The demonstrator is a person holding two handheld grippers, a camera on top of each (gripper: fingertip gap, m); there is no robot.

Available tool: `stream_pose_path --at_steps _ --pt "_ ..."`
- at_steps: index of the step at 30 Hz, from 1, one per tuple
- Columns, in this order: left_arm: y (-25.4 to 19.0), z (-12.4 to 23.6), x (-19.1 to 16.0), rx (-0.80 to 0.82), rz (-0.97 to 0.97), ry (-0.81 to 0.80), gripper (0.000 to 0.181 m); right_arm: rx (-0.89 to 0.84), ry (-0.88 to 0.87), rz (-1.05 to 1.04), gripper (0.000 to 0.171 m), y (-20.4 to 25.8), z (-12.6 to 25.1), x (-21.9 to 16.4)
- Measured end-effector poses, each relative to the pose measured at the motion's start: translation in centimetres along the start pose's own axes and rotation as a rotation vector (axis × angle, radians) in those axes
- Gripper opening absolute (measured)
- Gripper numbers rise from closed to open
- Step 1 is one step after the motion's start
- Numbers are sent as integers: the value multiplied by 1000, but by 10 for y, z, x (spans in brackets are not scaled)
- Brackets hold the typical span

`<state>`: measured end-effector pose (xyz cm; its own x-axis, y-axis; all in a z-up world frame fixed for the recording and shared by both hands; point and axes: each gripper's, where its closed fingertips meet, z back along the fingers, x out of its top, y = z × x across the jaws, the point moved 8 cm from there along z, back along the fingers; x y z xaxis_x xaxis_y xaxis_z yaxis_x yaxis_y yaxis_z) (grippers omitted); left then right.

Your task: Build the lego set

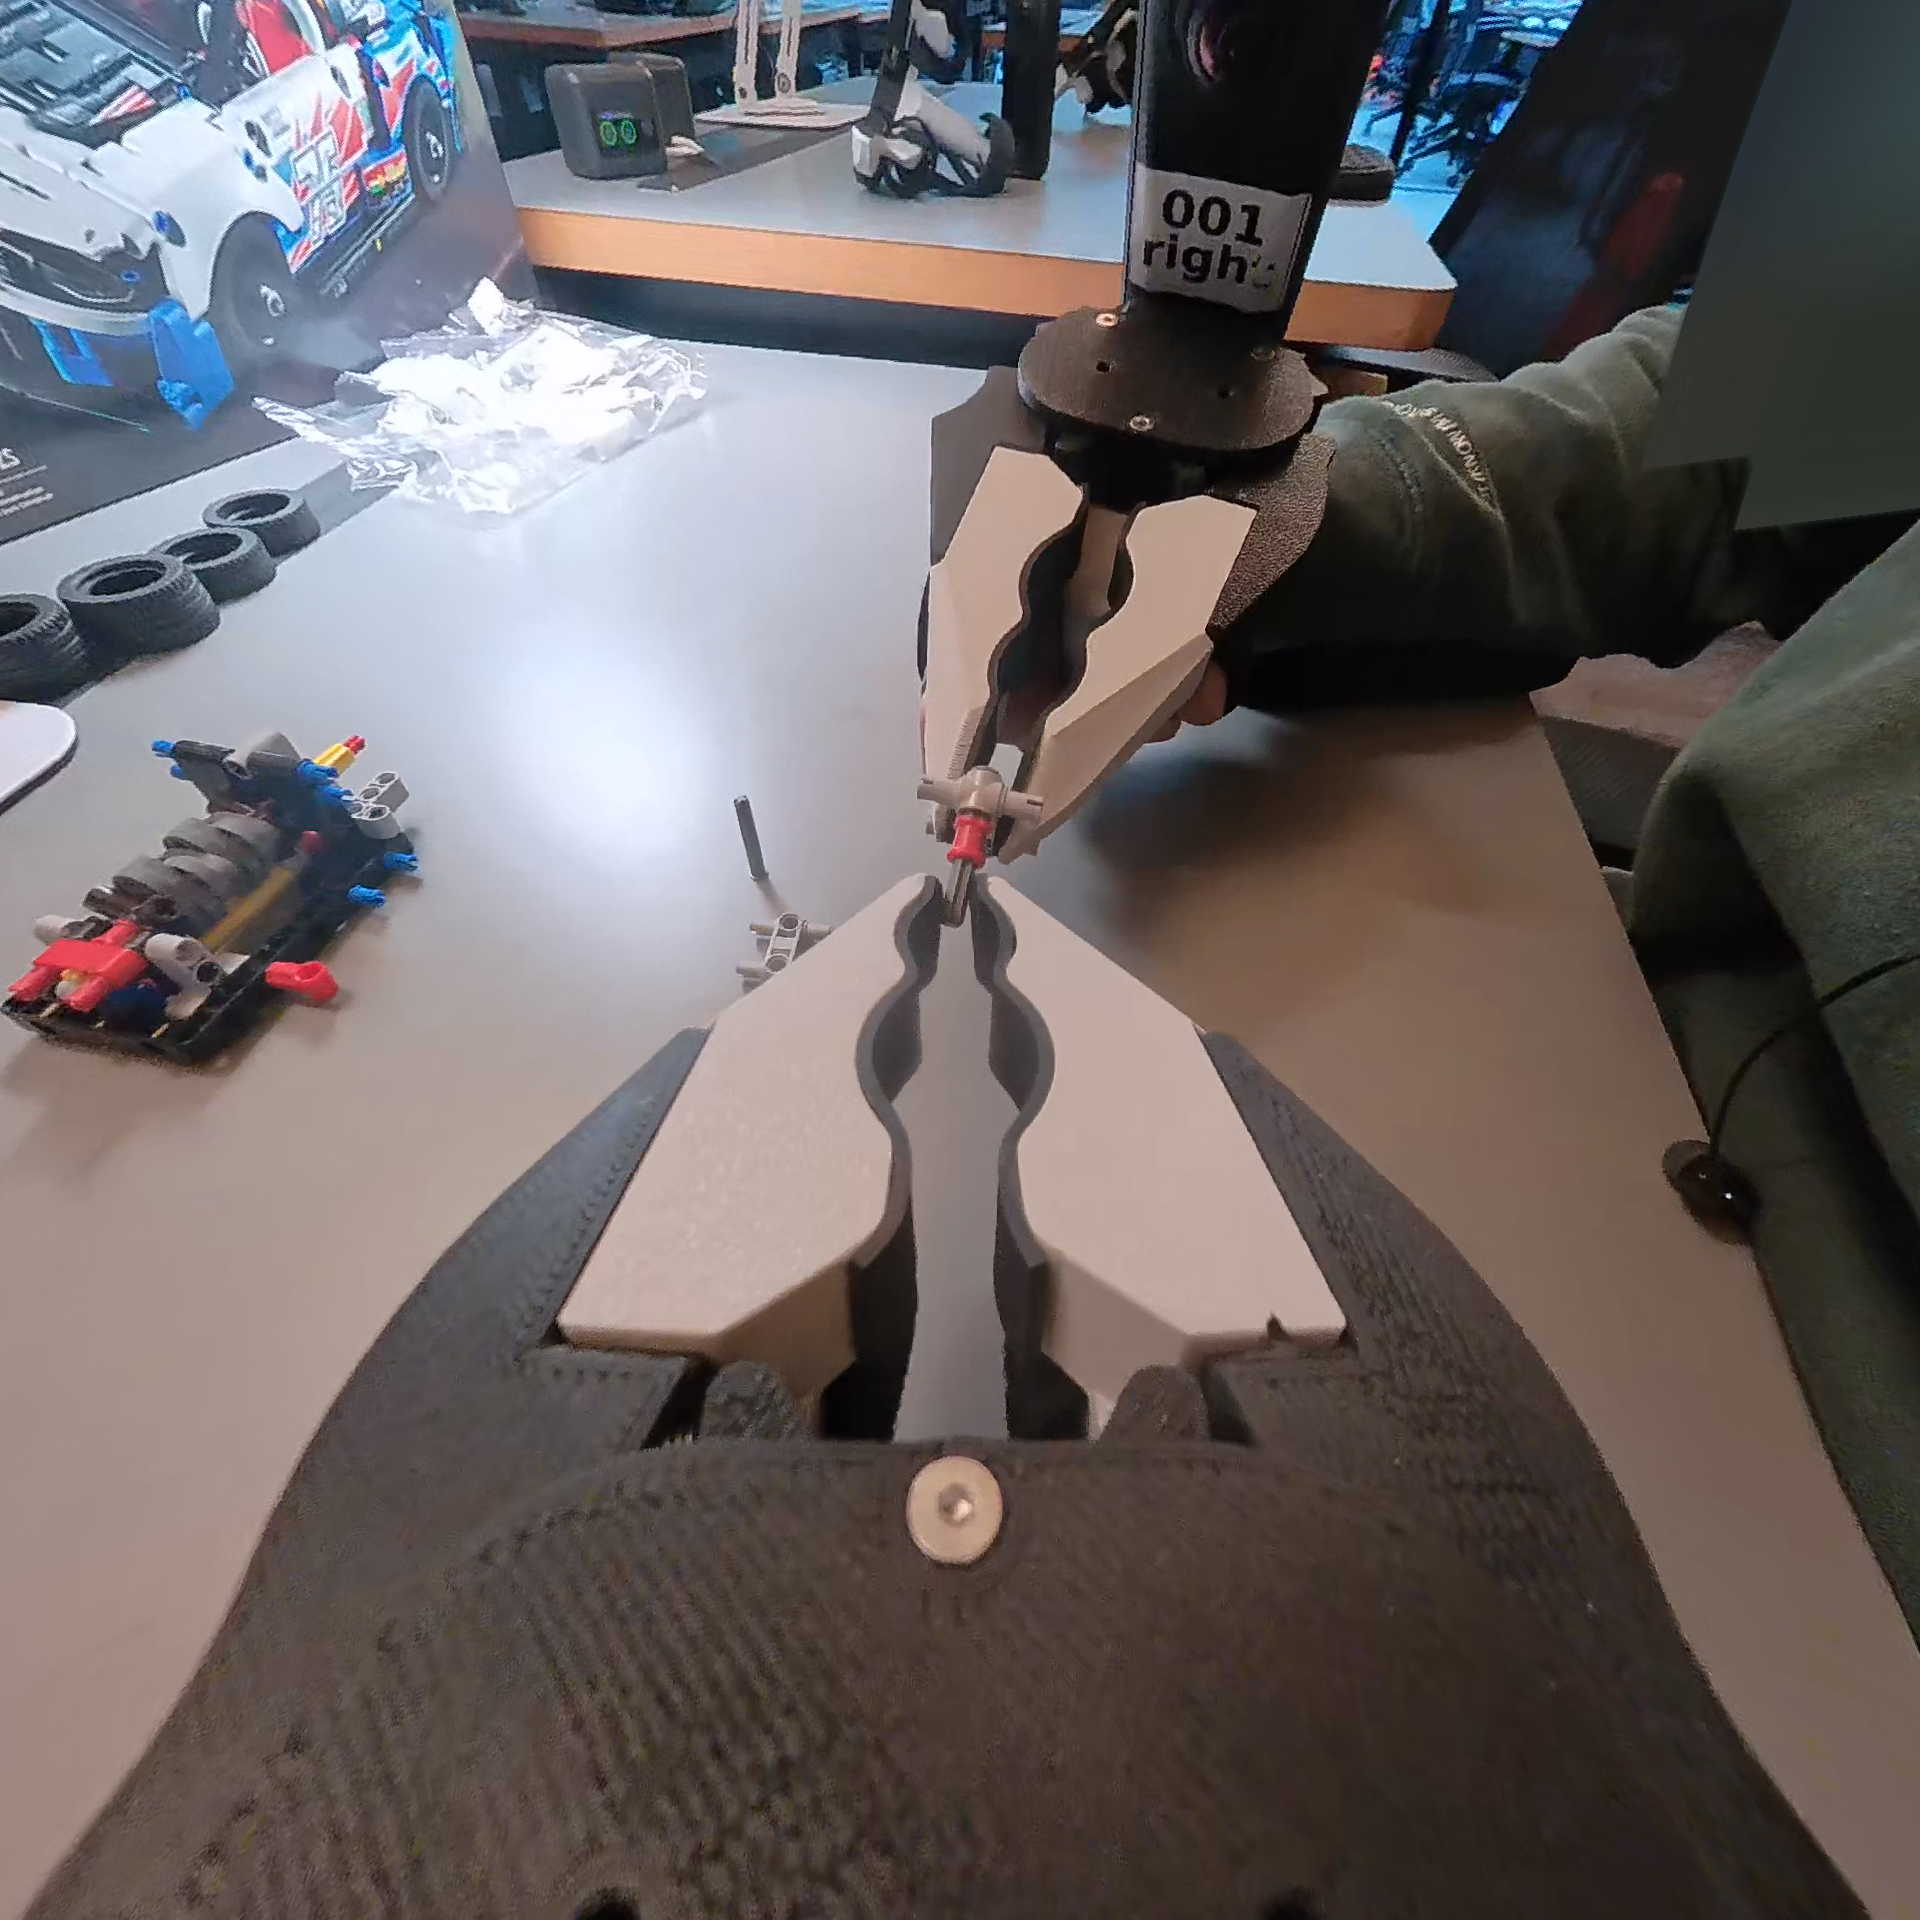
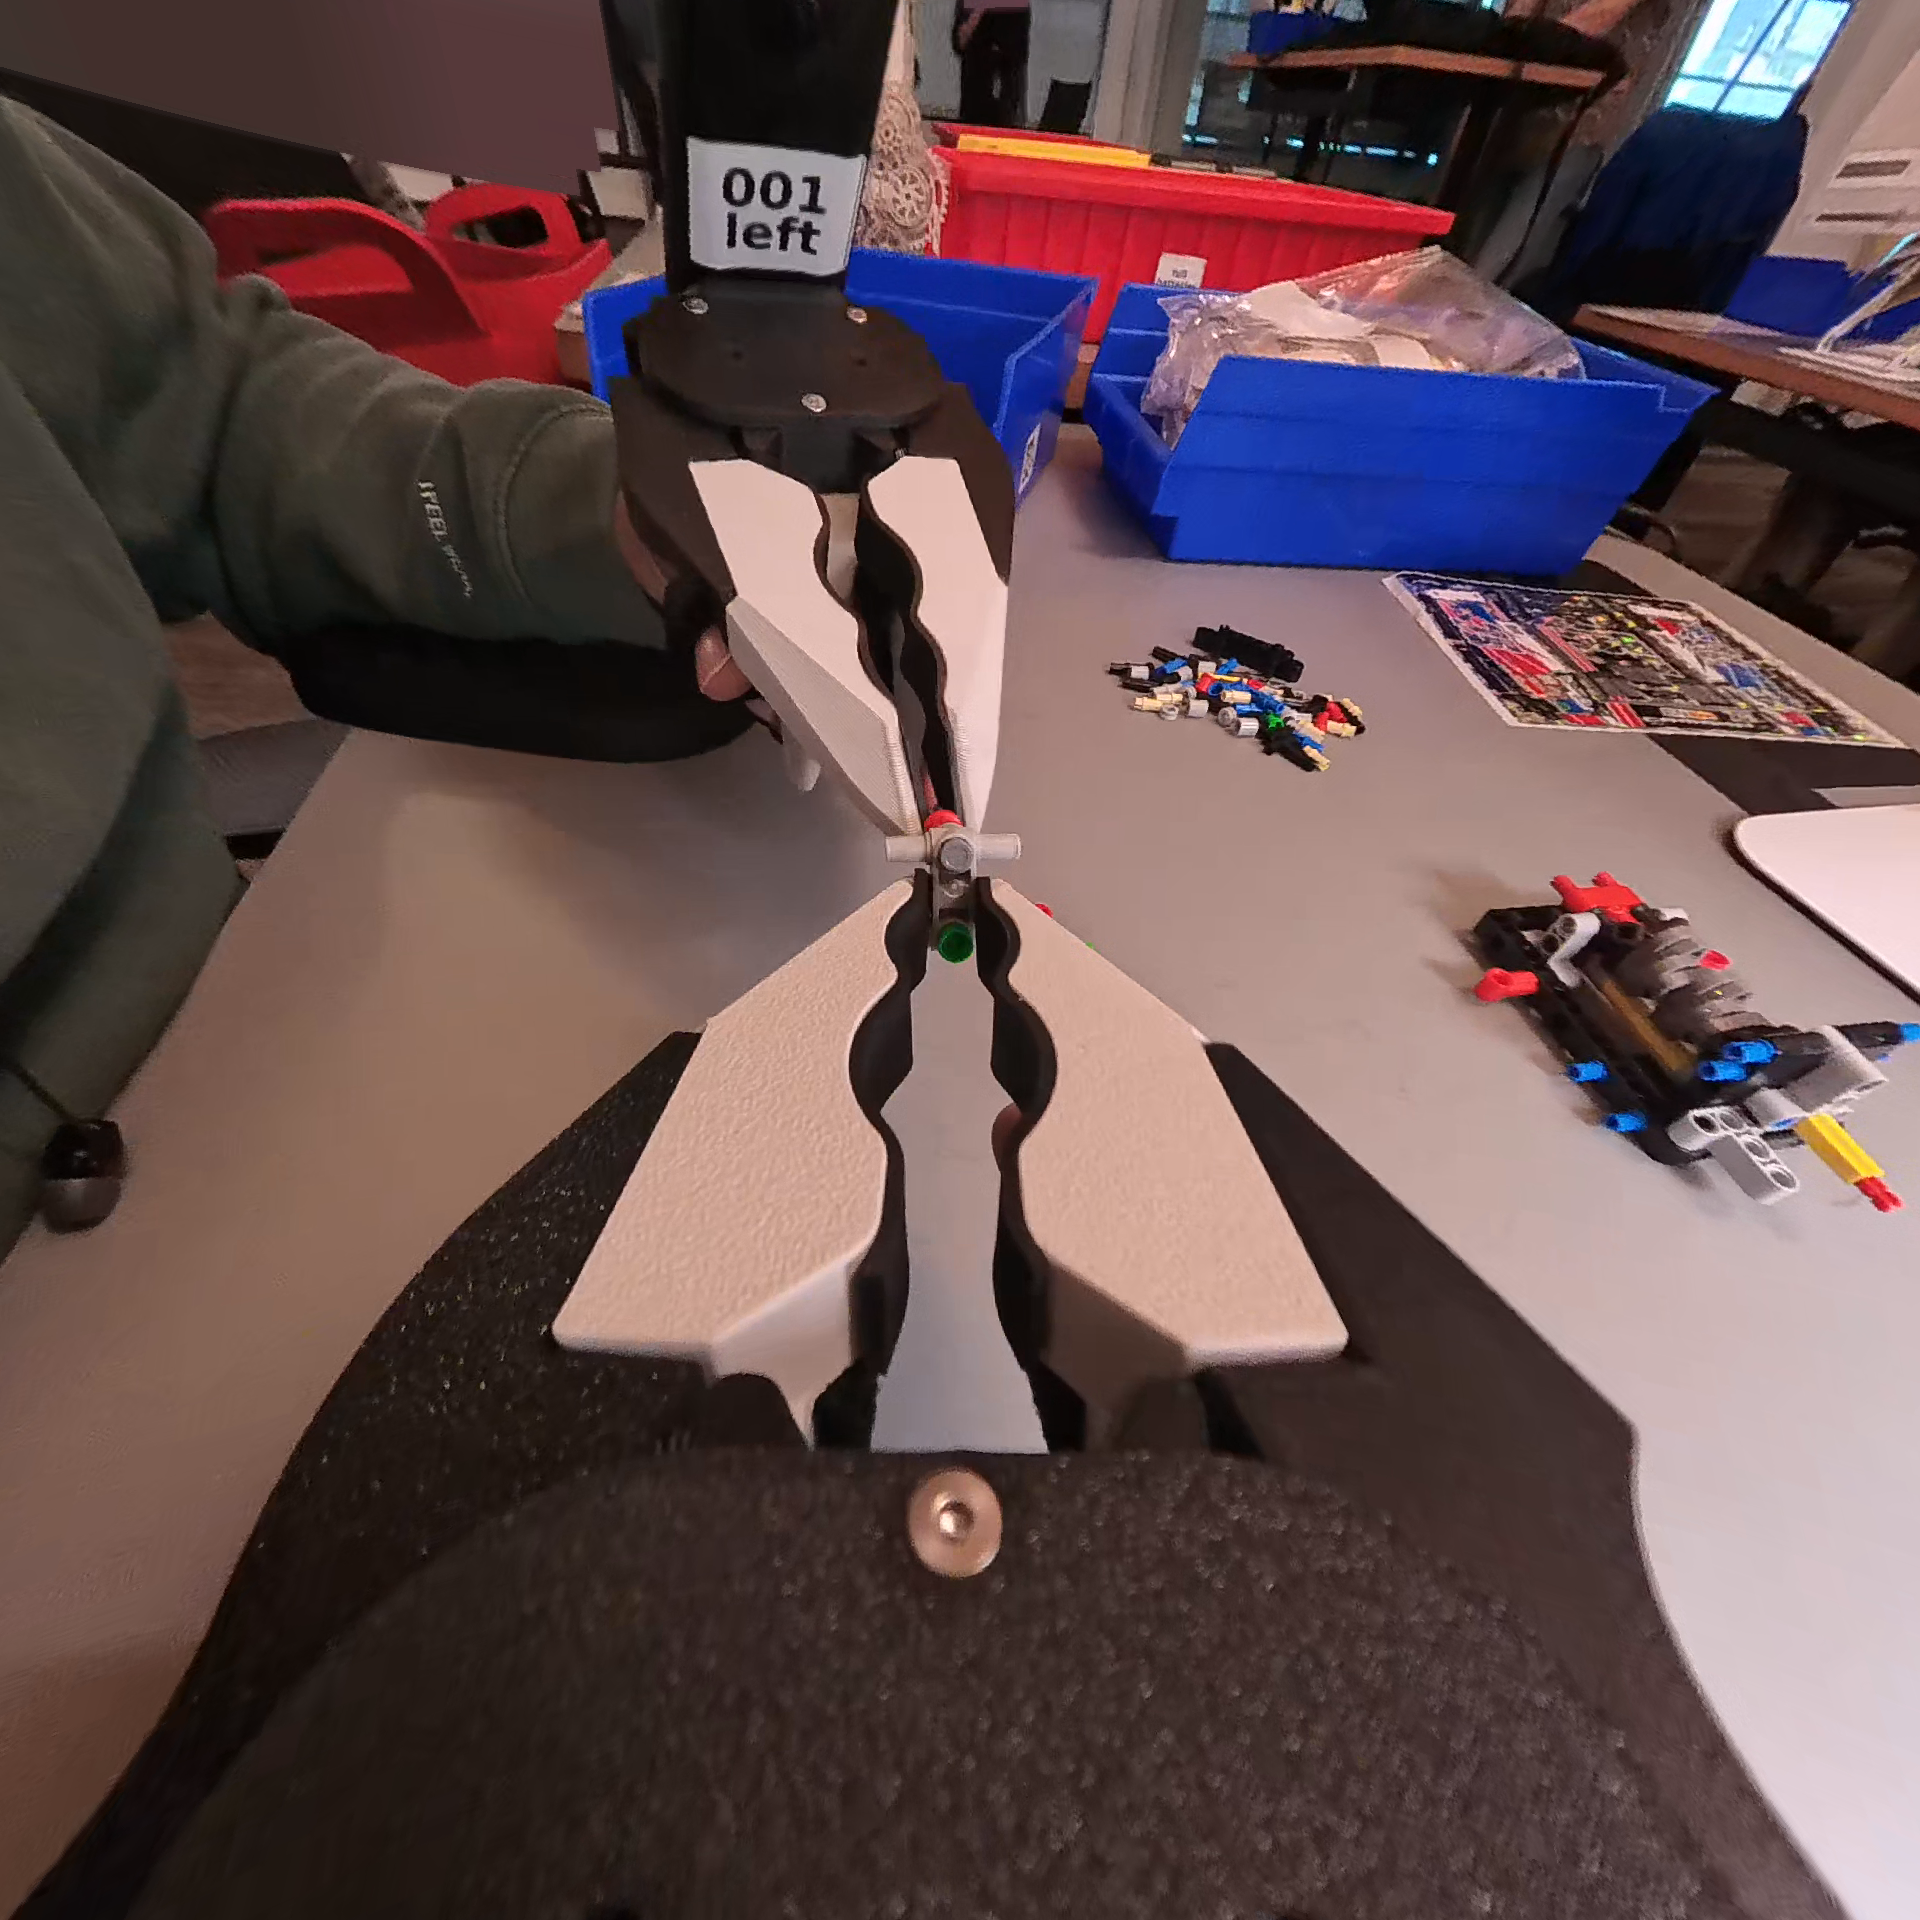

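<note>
— What's the biggest thing on that grey table (image 1: pixel 582 644)?

— The printed box with the race car picture (image 1: pixel 187 187) at the far left, and across the room two blue bins (image 2: pixel 1382 457), one holding crumpled plastic bags (image 2: pixel 1361 312). A sticker sheet (image 2: pixel 1621 665) lies flat near them.

— And the build itself?

— The half-built chassis (image 1: pixel 197 894) sits on the table, well apart from both grippers: black frame, grey cylinders, blue pins, a yellow axle poking out one end. Four black tyres (image 1: pixel 145 592) line up behind it, beside a clear bag of white parts (image 1: pixel 520 405). A loose pile of small pins (image 2: pixel 1236 696) lies on the other side.

— What are the claws doing?

— They meet tip to tip above the table. The right gripper (image 1: pixel 992 821) is clenched on a small grey cross-shaped connector (image 1: pixel 979 795), which has a green pin (image 2: pixel 953 942) at its near end. The left gripper (image 1: pixel 954 894) is pinched on a thin dark axle (image 1: pixel 961 883) carrying a red bush (image 1: pixel 968 836), which touches the connector.

— Anything underneath?

— A black axle (image 1: pixel 750 837) and a grey connector (image 1: pixel 781 935), both loose on the table.
</note>
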<state>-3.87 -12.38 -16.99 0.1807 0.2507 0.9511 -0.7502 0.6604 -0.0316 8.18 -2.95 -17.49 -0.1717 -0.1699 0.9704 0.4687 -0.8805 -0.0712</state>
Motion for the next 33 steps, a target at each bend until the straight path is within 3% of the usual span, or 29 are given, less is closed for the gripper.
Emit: stream_pose_path --at_steps 10,16,23,33 --pt "9 2 4 70 158 18 2 -95 24 -178 7 -18 4 0" --pt "12 2 4 193 143 64 2 -184 36 -338 28 -16 -2 15" --pt "8 -2 5 253 109 102 2 -364 172 -226 16 -8 -18 13" --pt "9 -1 4 249 158 113 2 -424 202 -87 10 -3 -22 14"
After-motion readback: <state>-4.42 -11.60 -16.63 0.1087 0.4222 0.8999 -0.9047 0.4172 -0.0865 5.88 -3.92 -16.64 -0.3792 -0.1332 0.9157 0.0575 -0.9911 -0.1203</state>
